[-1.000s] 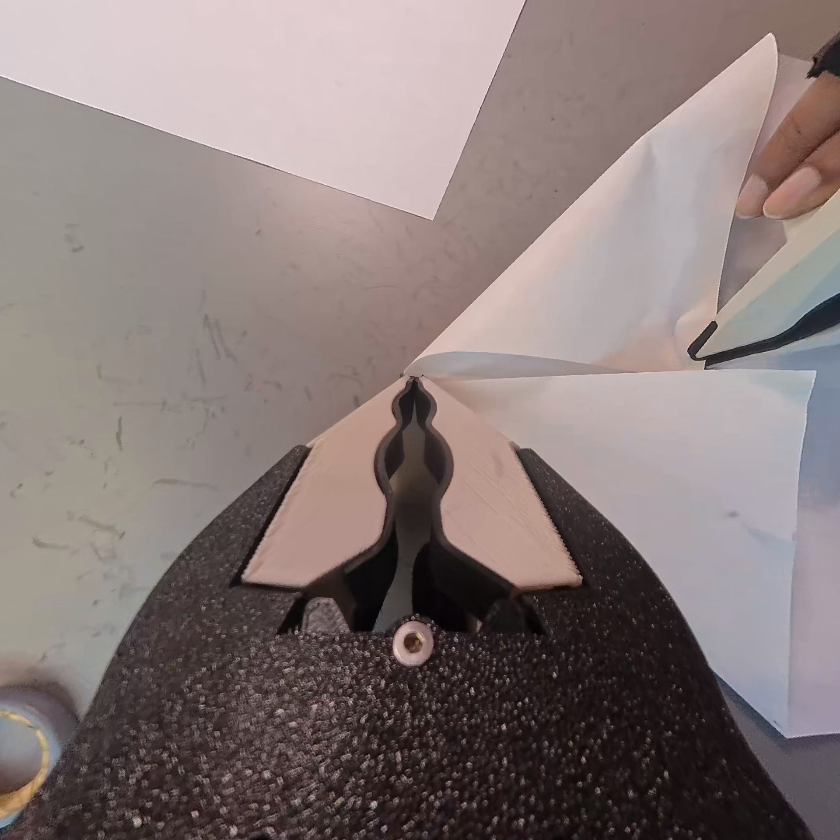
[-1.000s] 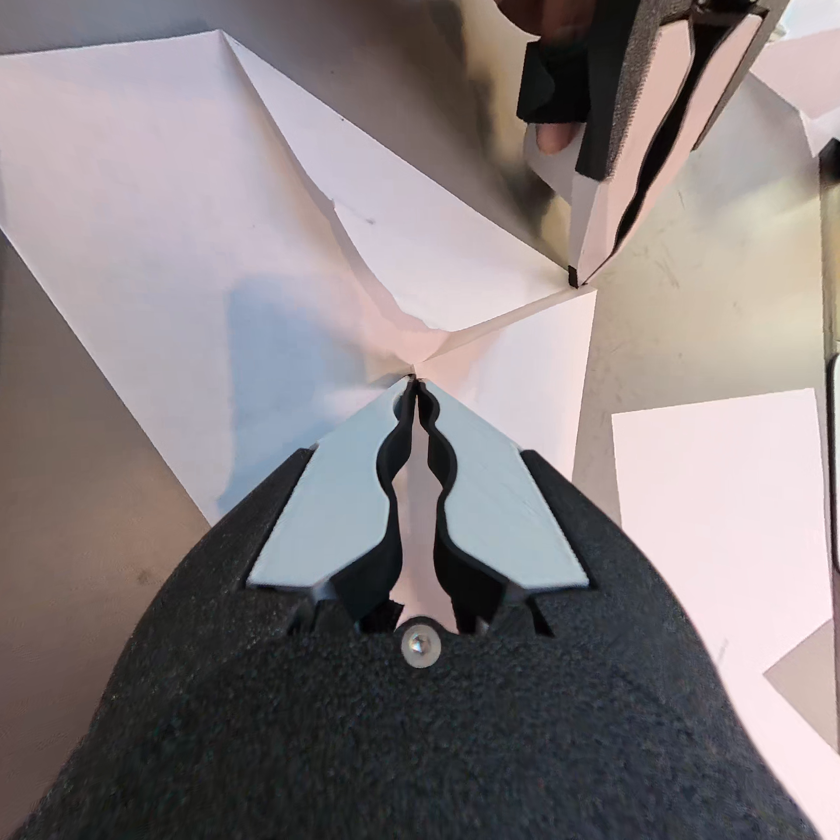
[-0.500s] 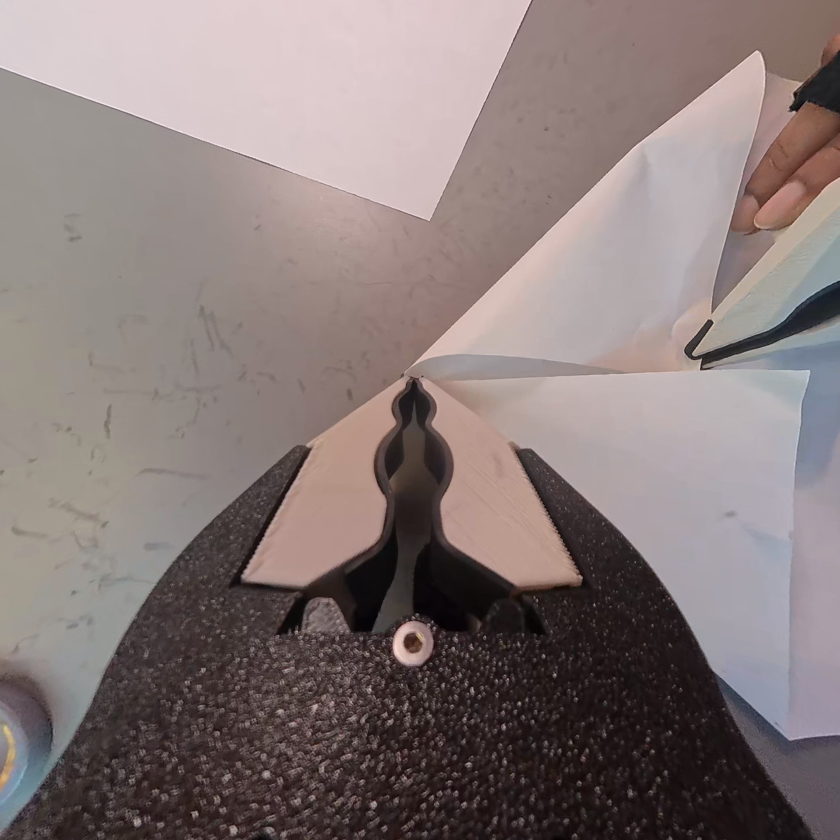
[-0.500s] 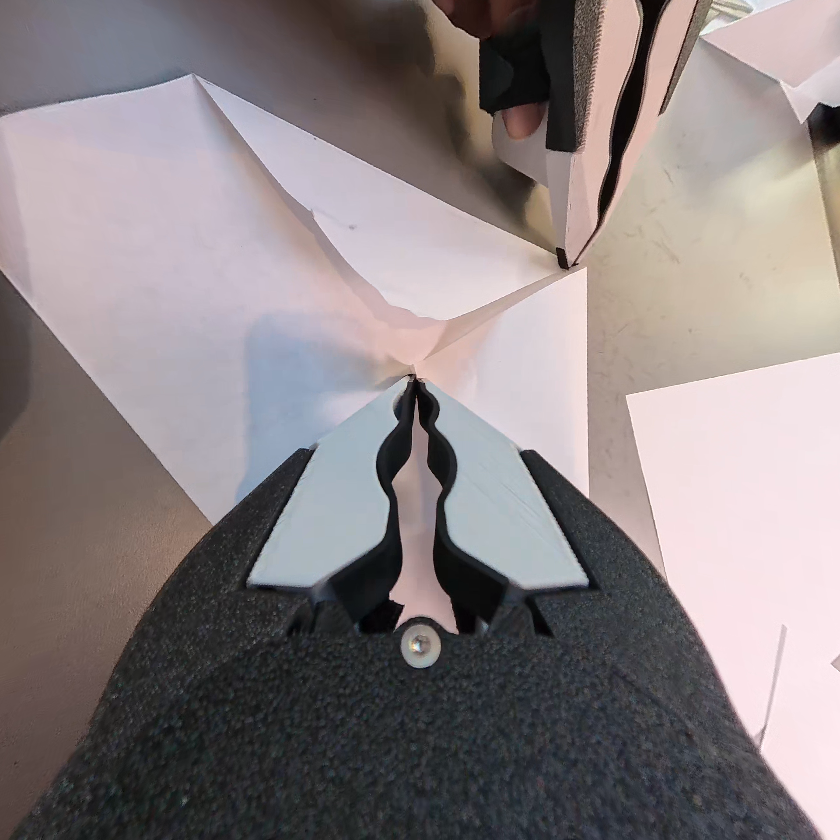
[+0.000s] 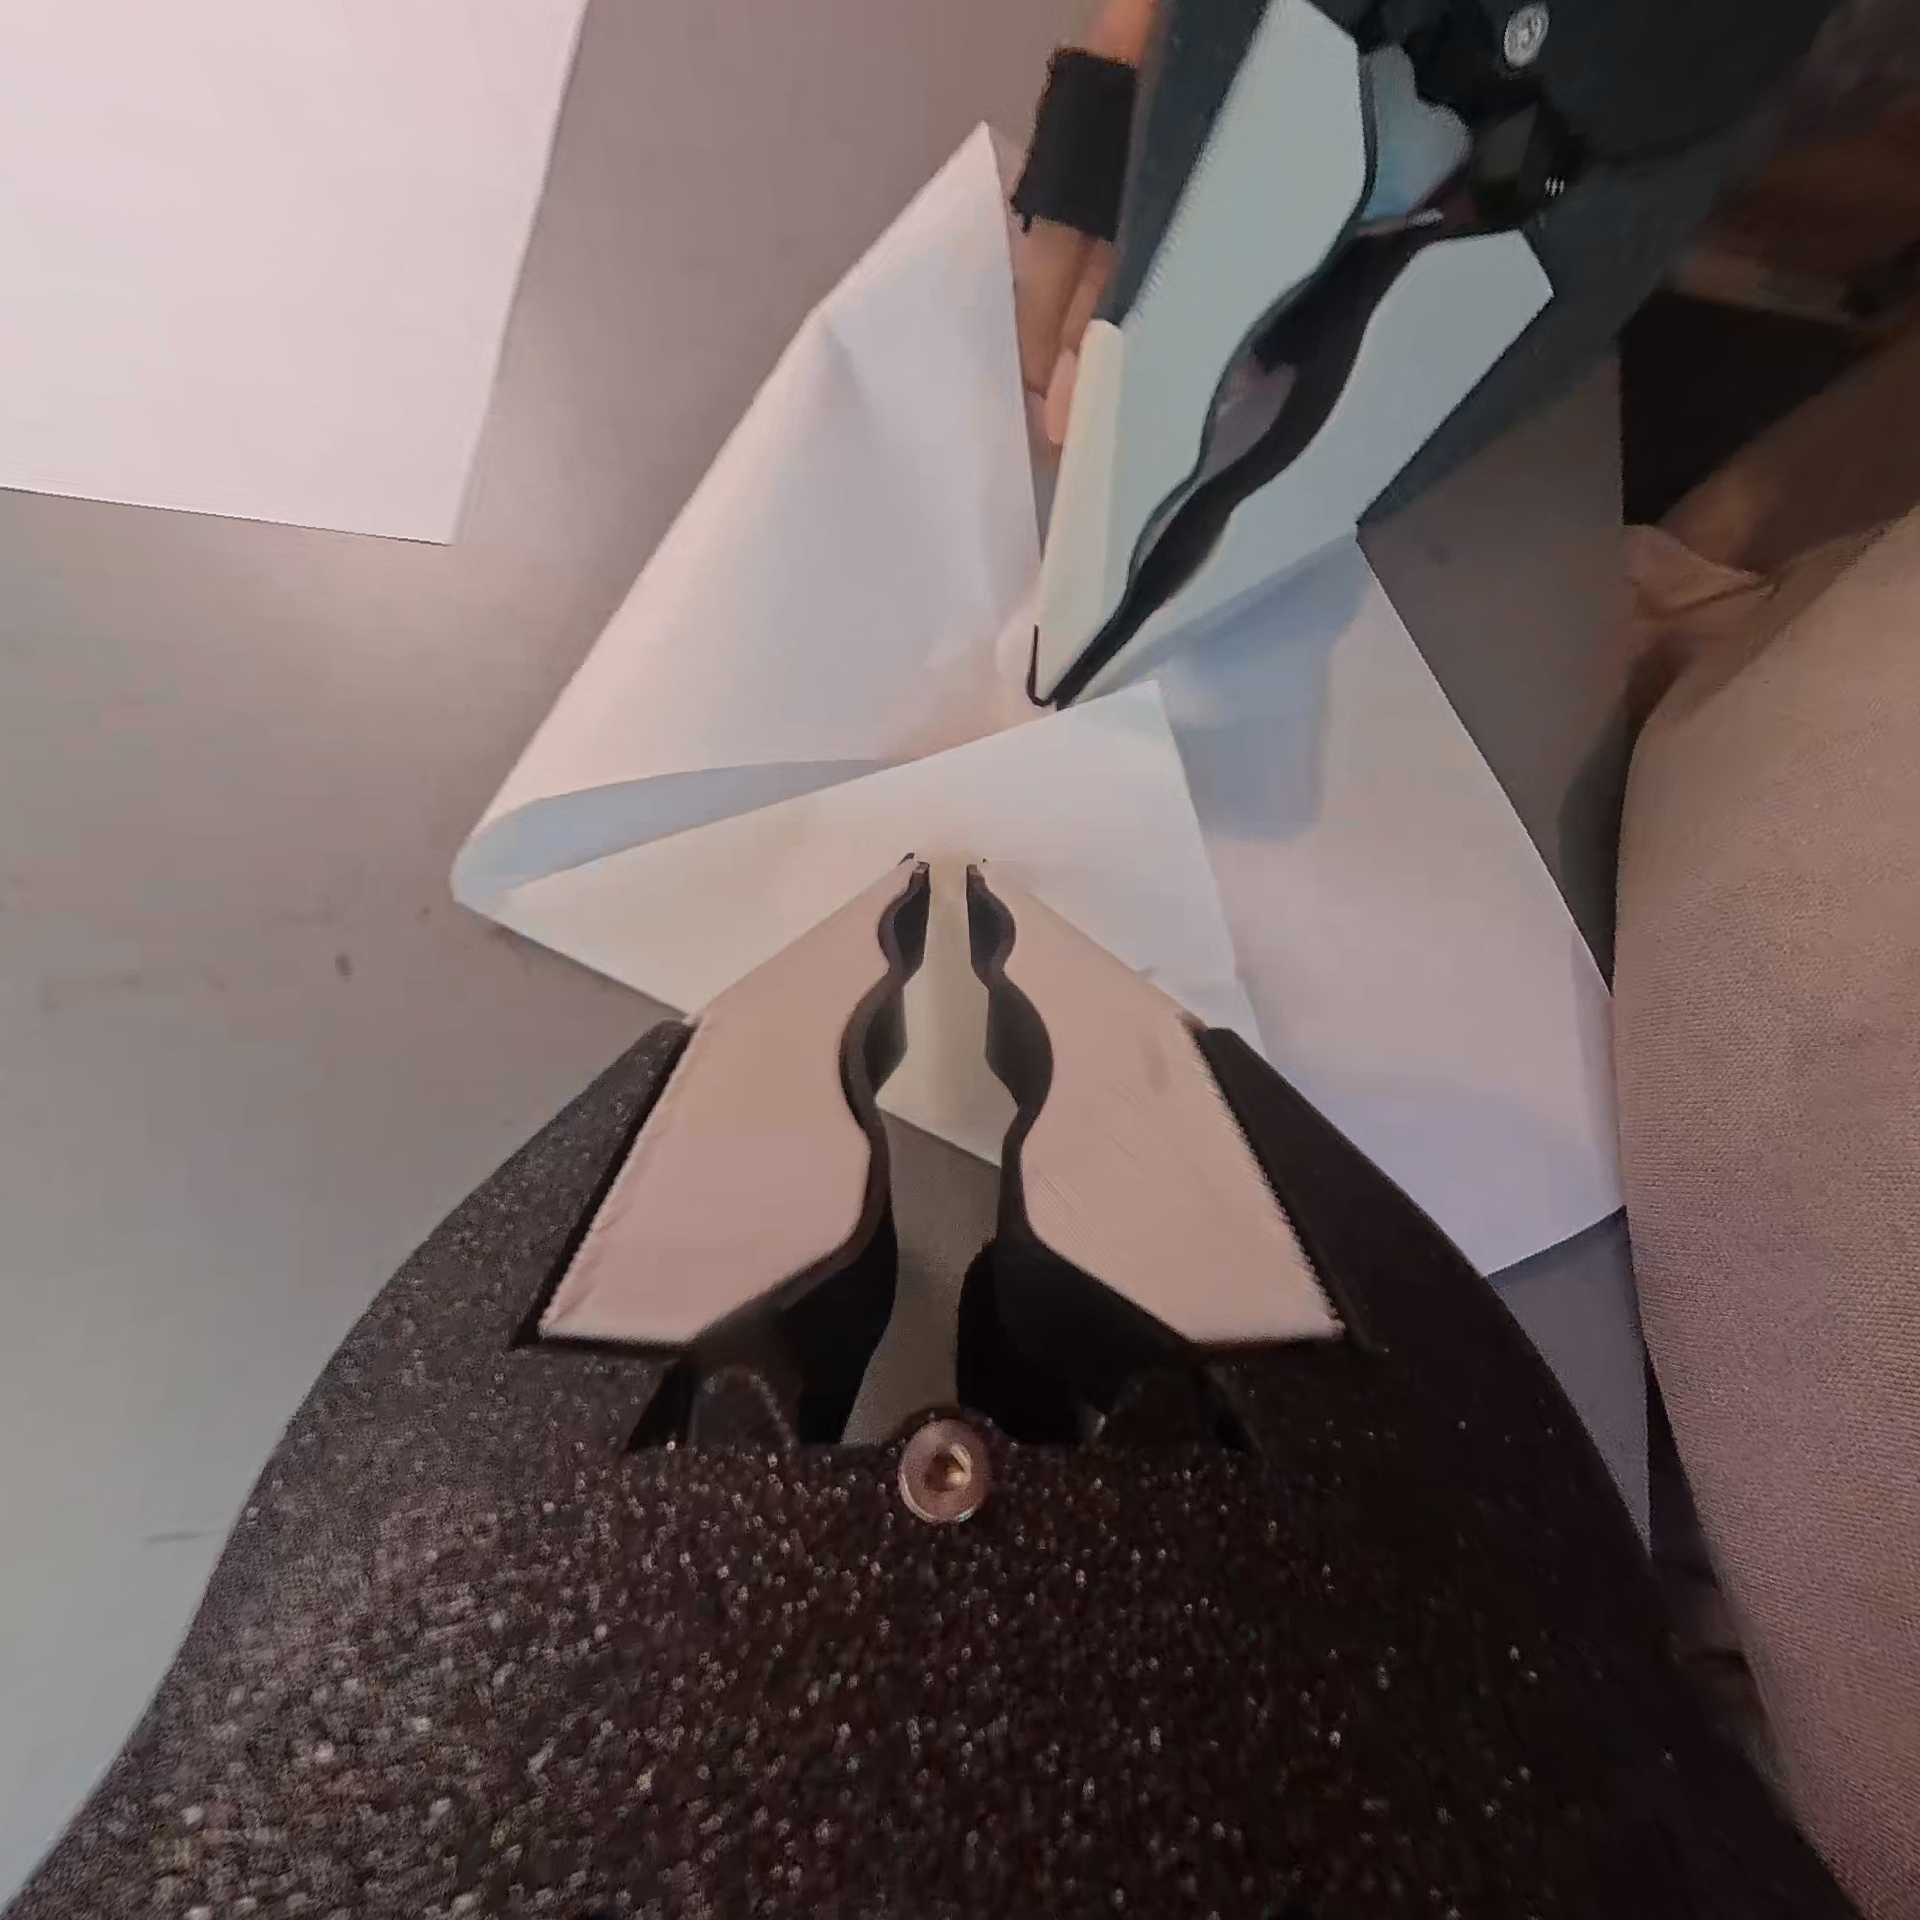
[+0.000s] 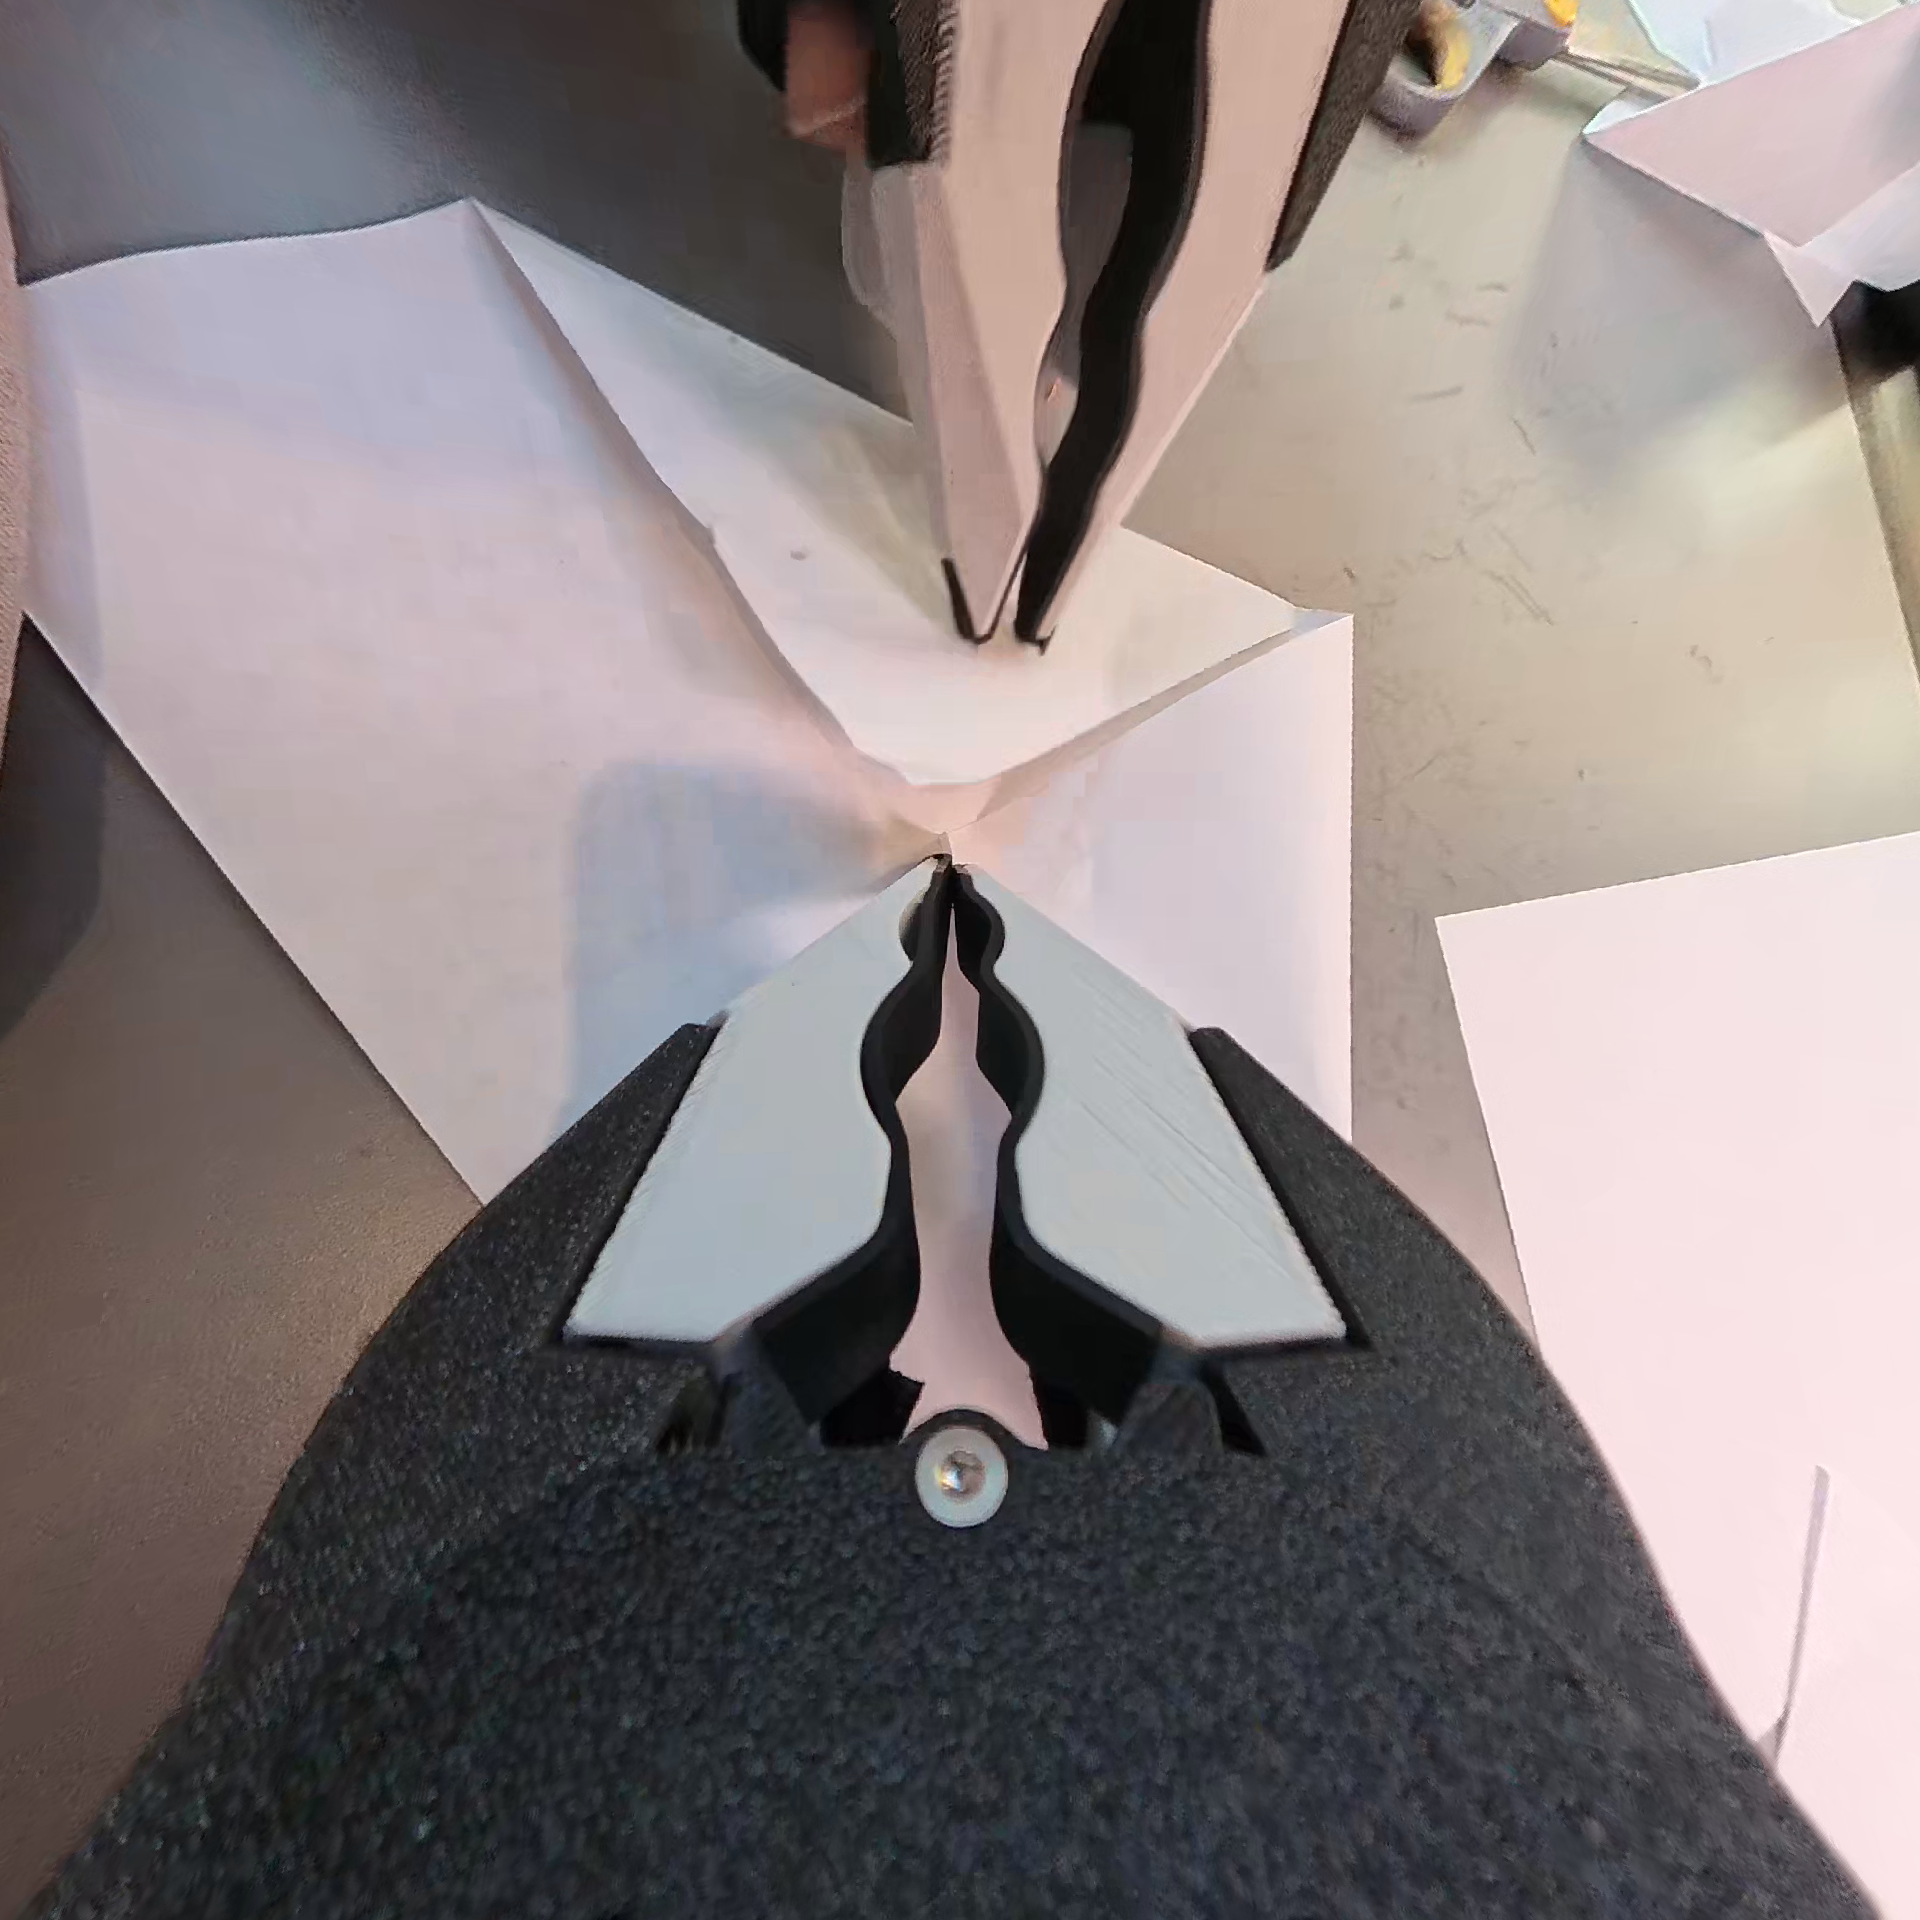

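Grey, scuffed tabletop [image 6: 1558, 436] fills both views; a folded white sheet [image 6: 436, 623] lies across the centre, a flat sheet [image 5: 239, 239] sits in the upper left of the left wrist view; the right gripper [image 6: 951, 862] is clamped on the folded sheet's pinched crease, it seems; the left gripper [image 5: 943, 862] hovers over a flap, tips slightly parted, gripping nothing; a person's fingers [image 5: 1060, 301] show at upper centre.

Each gripper has a grainy black rounded body, a silver screw [image 5: 935, 1487] at 6 o'clock of the finger slot, and two pale flat wedge fingers [image 6: 748, 1174] edged with wavy black pads; black straps wrap the person's fingertips.
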Tool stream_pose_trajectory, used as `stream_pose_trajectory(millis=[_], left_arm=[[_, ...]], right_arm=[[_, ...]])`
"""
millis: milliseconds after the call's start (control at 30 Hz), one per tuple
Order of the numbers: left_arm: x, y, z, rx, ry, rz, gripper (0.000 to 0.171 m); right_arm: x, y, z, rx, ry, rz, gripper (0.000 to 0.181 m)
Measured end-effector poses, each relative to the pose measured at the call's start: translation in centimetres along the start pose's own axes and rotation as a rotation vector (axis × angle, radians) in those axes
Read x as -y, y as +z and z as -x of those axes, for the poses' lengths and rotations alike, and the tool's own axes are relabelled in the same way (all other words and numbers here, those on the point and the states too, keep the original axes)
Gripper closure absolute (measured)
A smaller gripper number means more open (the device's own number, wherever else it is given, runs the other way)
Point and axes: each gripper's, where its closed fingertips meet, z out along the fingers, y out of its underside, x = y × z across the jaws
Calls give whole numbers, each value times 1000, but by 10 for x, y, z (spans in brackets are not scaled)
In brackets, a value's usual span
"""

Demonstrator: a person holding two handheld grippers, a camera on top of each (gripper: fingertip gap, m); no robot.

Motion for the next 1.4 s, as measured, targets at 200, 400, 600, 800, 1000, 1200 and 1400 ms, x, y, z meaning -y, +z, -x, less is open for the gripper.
stream_pose_trajectory(millis=[200, 400, 600, 800, 1000, 1200, 1400], left_arm=[[-6, 10, -2, 67, 84, 67, 164], [-6, 10, -2, 54, 26, 35, 164], [-6, 11, -2, 66, 44, 36, 165], [-5, 12, 0, 85, 85, 34, 165], [-5, 12, 0, 91, 160, 44, 165], [-5, 9, 4, 57, 87, 48, 160], [23, -8, 5, 36, 152, -46, 164]], right_arm=[[1, -1, 3, 12, 1, -24, 181], [1, -4, 7, -9, -146, -38, 181], [0, -5, 7, -34, -261, -41, 181], [0, -5, 5, -83, -416, -4, 181], [0, -5, 5, -90, -487, 35, 181], [0, -6, 6, -107, -553, 27, 181], [0, -7, 8, -101, -559, 3, 181]])
